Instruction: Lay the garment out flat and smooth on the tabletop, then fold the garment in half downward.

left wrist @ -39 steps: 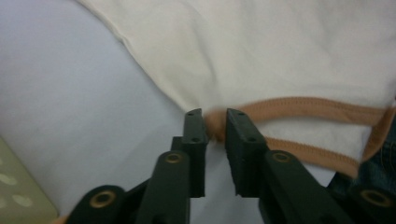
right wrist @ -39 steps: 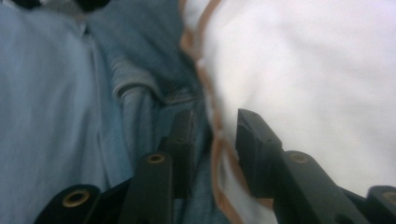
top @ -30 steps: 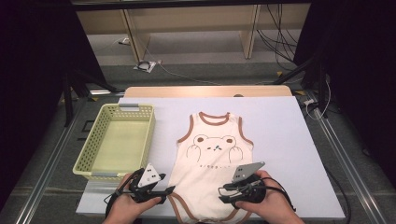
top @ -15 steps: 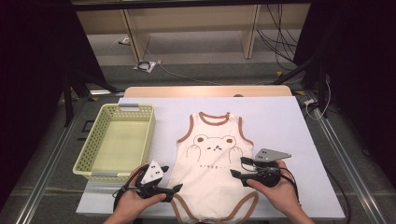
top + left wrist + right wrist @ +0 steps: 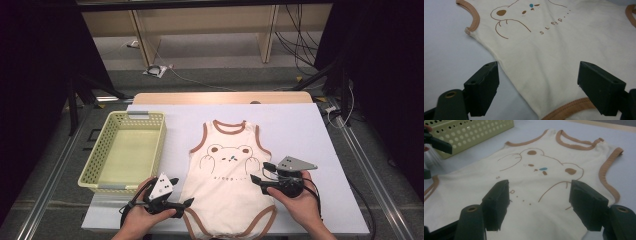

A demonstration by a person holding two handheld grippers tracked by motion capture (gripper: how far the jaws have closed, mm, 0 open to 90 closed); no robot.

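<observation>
1. Since a second ago the right gripper point(image 5: 260, 172) has slid from the bodysuit's point(image 5: 227, 192) near hem out to its right edge; the left gripper point(image 5: 186, 204) barely shifted. Both sets of jaws have just been opening, nothing between them.
2. White table sheet point(image 5: 295, 125): bodysuit lies flat at centre, front up, likely spread for folding.
3. Yellow basket point(image 5: 131, 150) sits left of it, empty, probably the destination.
4. Left gripper view adds the "sleep..." print point(image 5: 554, 25); right gripper view adds the bear's face point(image 5: 544, 167).
</observation>
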